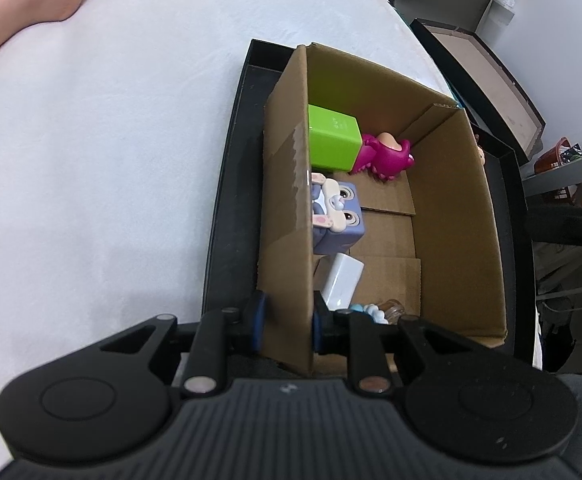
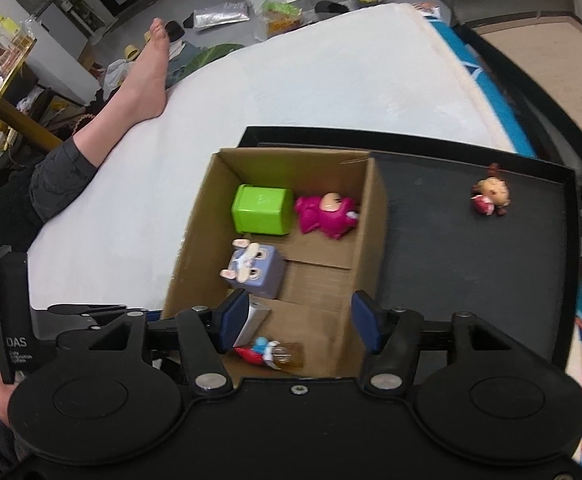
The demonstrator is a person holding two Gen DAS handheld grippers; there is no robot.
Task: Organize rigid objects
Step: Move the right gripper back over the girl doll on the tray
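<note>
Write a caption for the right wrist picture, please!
Open right gripper above a cardboard box of toys; one small doll waits on the black tray.

In the left wrist view the cardboard box wall hides part of the lavender rabbit cube and white block. The small bottle is half hidden behind the gripper. The small doll is blurred.
</note>
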